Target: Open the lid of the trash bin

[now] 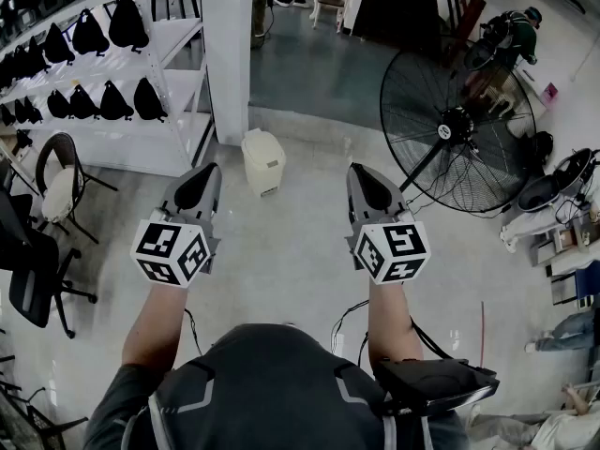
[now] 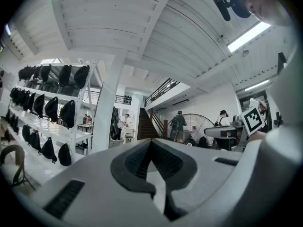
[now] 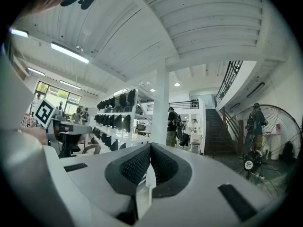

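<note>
Bin (image 1: 263,160) stood on the floor (image 1: 300,279) ahead of both claws and below them, in the gap between, closer to the left claw (image 1: 210,170) than the right claw (image 1: 362,170) (left looked the shorter reach). It was upright, long axis vertical, lid (image 1: 262,140) down. Both claws pointed level, so neither gripper view caught the bin. Left claw's jaws were together with nothing in them; right claw the same, pressed together and empty. Floor was pale, glossy, flat. Pillar (image 1: 228,54) just behind the bin, shelf (image 1: 178,82) of black bags off the left claw's outer side, big fan (image 1: 457,129) beyond the right claw. Next move likely needed a drop and a downward tilt toward the lid.
</note>
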